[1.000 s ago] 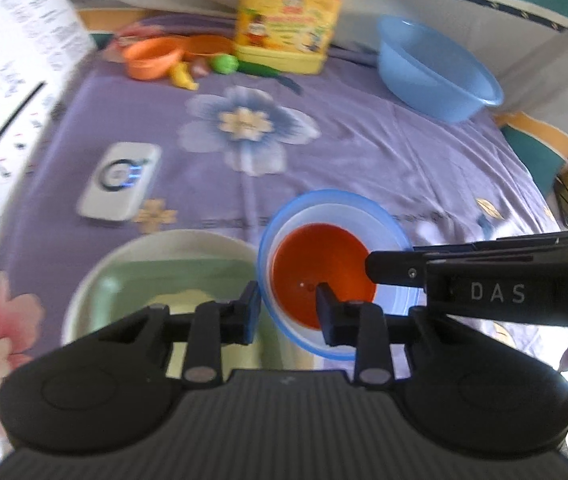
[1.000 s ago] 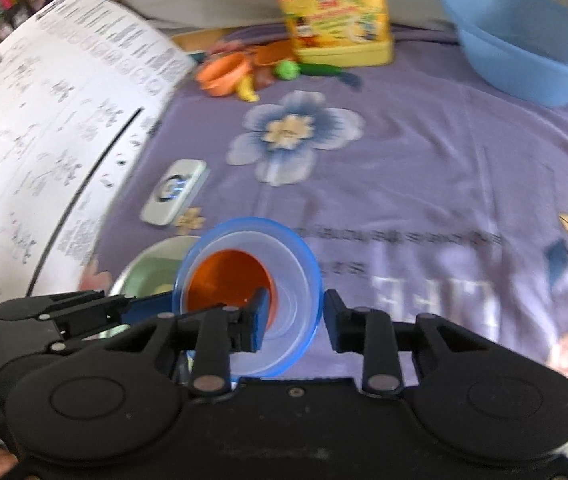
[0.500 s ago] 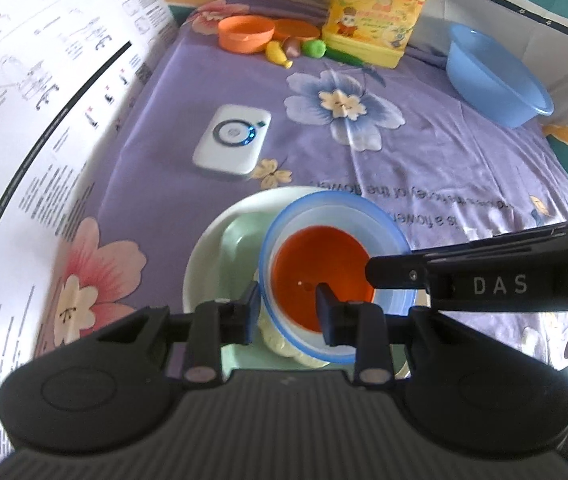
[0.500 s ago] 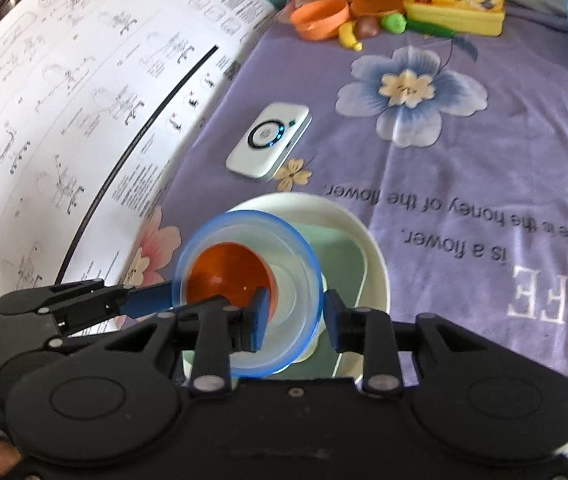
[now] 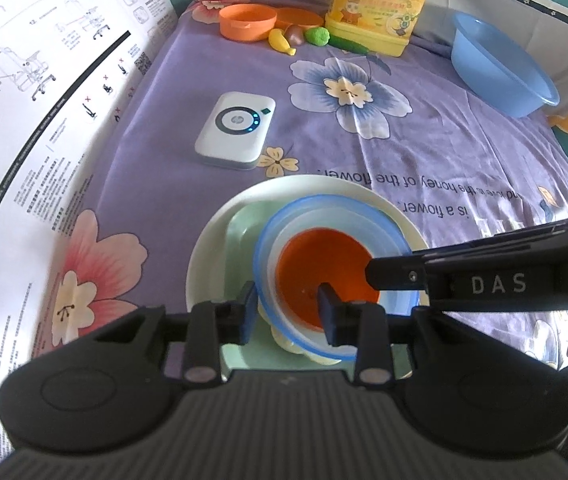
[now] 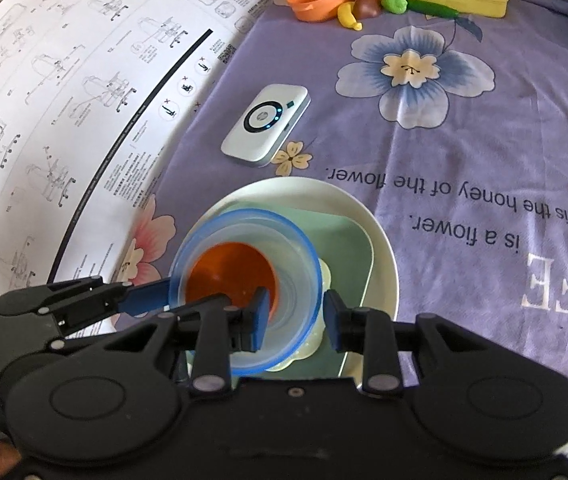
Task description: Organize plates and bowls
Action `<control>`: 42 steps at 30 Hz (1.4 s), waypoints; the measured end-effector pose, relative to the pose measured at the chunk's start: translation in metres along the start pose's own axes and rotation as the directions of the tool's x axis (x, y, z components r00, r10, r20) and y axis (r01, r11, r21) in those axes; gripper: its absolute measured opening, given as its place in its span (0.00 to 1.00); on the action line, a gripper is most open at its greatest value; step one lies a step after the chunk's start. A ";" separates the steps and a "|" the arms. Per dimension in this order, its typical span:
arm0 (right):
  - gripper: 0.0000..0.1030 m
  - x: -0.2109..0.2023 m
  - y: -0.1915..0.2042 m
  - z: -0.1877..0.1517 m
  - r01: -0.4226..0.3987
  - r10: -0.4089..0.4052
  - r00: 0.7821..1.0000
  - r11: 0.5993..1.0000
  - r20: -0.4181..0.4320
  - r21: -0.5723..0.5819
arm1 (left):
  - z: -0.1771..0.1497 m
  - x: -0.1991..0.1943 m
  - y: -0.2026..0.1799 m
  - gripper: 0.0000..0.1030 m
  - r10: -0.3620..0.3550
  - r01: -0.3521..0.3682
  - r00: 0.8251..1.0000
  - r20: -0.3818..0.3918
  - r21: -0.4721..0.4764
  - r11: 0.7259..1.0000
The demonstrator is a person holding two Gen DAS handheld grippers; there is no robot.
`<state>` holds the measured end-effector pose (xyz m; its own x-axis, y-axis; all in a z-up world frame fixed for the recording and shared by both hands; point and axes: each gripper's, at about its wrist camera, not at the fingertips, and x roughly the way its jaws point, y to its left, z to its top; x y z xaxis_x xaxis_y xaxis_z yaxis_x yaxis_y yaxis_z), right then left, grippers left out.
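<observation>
A round plate (image 5: 212, 248) sits near the front of a cloth-covered counter (image 5: 464, 152), with a square dish (image 5: 244, 224) on it. A stack of nested bowls (image 5: 324, 264) is over the dish, its rim between the fingers of both hand-held grippers. Behind the plate lies a small flat device (image 5: 236, 132). A printed sheet (image 5: 36, 92) lies left. At the back stand a small bowl (image 5: 248, 22), toy foods (image 5: 300, 38) and a jug (image 5: 380, 4); a basin (image 5: 500, 64) sits back right.
</observation>
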<state>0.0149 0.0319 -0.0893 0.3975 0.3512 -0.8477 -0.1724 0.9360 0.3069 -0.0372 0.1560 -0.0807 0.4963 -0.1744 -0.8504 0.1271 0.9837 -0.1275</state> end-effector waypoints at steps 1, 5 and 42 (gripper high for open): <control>0.29 0.000 0.000 0.000 0.001 -0.001 1.000 1.000 0.002 -0.002 | 0.000 0.000 0.000 0.31 -0.001 0.001 1.000 0.001 0.000 1.000; 0.29 -0.002 0.000 -0.001 -0.003 0.003 1.000 1.000 0.006 -0.002 | -0.001 0.002 0.000 0.31 -0.001 0.001 1.000 -0.002 0.001 1.000; 1.00 -0.095 -0.038 -0.062 0.072 -0.087 0.961 0.995 0.264 0.065 | -0.029 -0.066 0.006 1.00 0.028 -0.043 0.968 0.250 0.053 0.998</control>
<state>-0.0720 -0.0384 -0.0469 0.6350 0.2622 -0.7267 -0.0841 0.9585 0.2723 -0.0935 0.1748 -0.0403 0.6988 -0.1521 -0.6990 0.1508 0.9865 -0.0638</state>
